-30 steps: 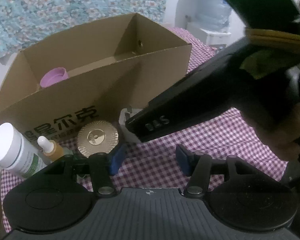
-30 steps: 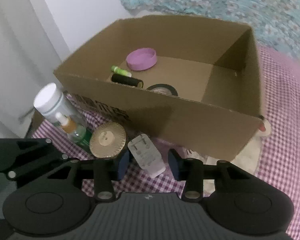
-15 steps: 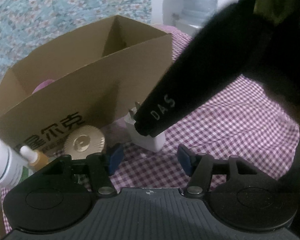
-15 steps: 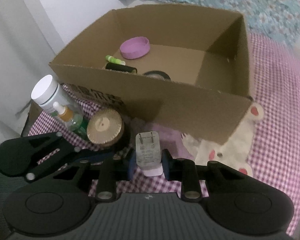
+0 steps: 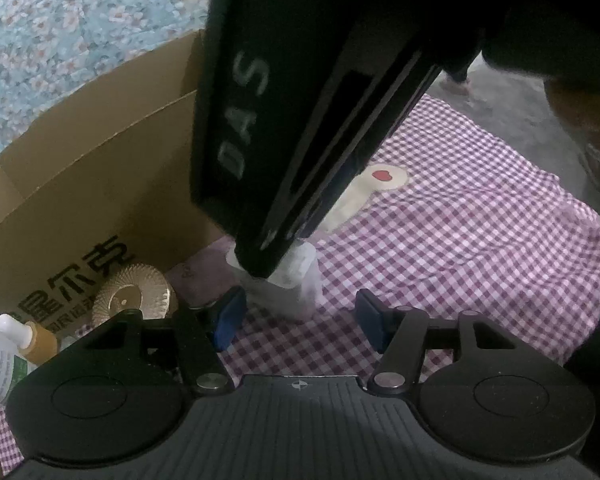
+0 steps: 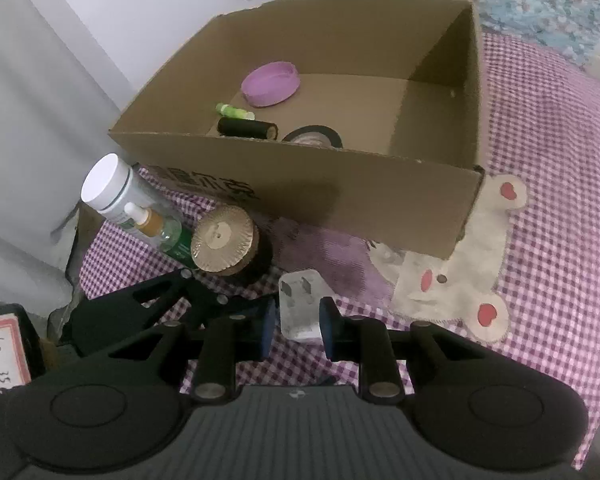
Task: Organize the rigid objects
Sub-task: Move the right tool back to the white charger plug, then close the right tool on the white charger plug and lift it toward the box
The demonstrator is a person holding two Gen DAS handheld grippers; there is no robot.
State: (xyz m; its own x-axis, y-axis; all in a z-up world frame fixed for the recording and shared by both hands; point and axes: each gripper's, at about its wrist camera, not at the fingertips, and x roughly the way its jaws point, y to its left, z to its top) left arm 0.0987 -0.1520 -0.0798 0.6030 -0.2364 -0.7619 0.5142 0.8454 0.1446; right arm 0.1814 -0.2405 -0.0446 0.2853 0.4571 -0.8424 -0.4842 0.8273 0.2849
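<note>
The brown box point(image 6: 380, 208) holds a purple lid point(image 6: 271, 84), a green stick point(image 6: 233, 111), a black tube point(image 6: 246, 128) and a tape roll point(image 6: 312, 138) – the right gripper point(image 6: 296, 322) is closing on the white plug point(image 6: 302, 304) on the checked cloth point(image 6: 548, 128) before the box; the left gripper point(image 5: 298, 314) is half open, empty

Right gripper point(image 6: 294, 325) pitched steeply down, jaws closing on a white plug point(image 6: 302, 308) set between the pads. Left gripper point(image 5: 298, 316) likewise tilted down, jaws parted and empty, the right one's body crossing from 1 o'clock.
</note>
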